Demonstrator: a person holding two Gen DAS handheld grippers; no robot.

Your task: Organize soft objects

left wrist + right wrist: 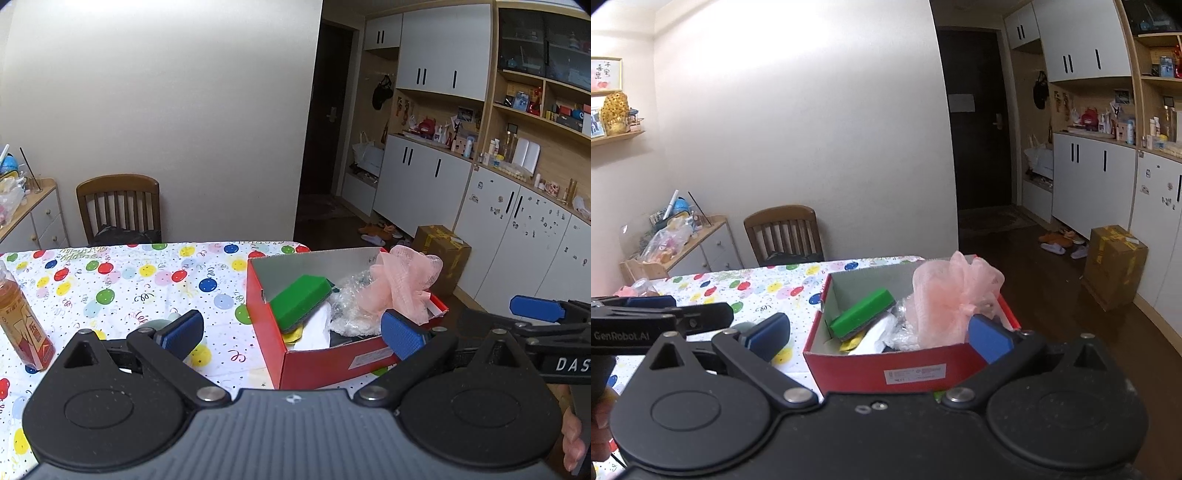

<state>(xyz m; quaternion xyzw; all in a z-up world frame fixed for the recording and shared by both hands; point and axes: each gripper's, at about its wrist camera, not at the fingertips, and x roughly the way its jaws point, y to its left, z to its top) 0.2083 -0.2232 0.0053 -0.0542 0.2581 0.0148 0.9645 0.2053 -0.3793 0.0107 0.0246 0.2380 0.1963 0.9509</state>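
A red cardboard box (325, 363) (849, 365) stands on the table with the balloon-print cloth (129, 280). In it lie a green sponge (301, 301) (862, 314), a pink mesh bath pouf (404, 284) (949, 299), crinkled clear plastic (349, 304) and white and yellow items. My left gripper (291, 334) is open and empty, its jaws spread on either side of the box's near wall. My right gripper (879, 338) is open and empty, held just in front of the box. The right gripper also shows at the right edge of the left wrist view (546, 317).
A brown drink bottle (22, 321) stands at the table's left. A small grey-green object (157, 326) lies behind the left finger. A wooden chair (120, 210) stands beyond the table. A cardboard carton (1115, 266) sits on the floor by the white cabinets.
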